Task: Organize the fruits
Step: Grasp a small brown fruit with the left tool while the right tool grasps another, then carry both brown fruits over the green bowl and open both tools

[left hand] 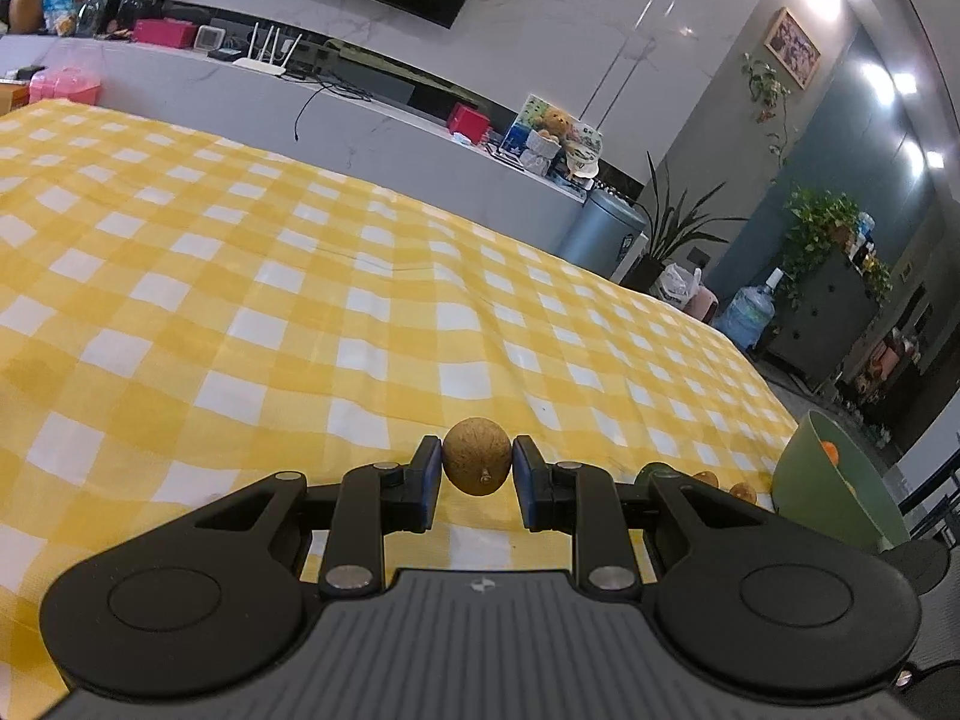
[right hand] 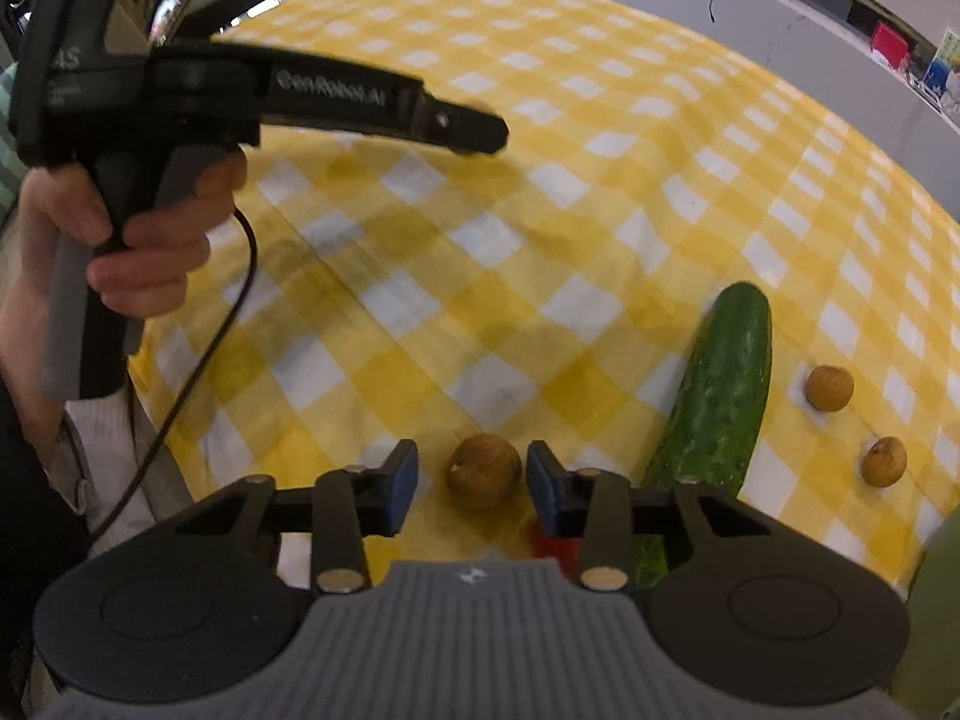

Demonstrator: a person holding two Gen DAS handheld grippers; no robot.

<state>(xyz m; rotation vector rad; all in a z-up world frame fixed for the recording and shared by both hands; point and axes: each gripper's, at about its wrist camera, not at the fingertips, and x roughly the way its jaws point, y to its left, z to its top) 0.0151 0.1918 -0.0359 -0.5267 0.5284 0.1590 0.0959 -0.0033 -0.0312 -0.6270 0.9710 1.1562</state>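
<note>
The left wrist view shows a small brown round fruit (left hand: 477, 456) clamped between the blue pads of the left tongs (left hand: 477, 471) and held clear above the yellow checked cloth (left hand: 240, 252) on the counter. To the right of that fruit, at the cloth's edge, a green bowl (left hand: 804, 480) is seen with something orange inside; so at least one piece appears to have been put away already, though the rest of the bowl's inside is hidden. Two more brown fruits are glimpsed between the held fruit and the bowl.

In the right wrist view a second brown fruit (right hand: 483, 471) lies on the cloth between the pads of the right tongs (right hand: 471, 483); the right pad is about touching it, while a gap is seen at the left pad, so it is judged not yet gripped. Just right of this fruit a cucumber (right hand: 720, 384) lies lengthwise, and beyond the cucumber two further brown fruits (right hand: 829, 387) (right hand: 883, 461) are left on the cloth. Most of the sorting is therefore judged still to be done.
</note>
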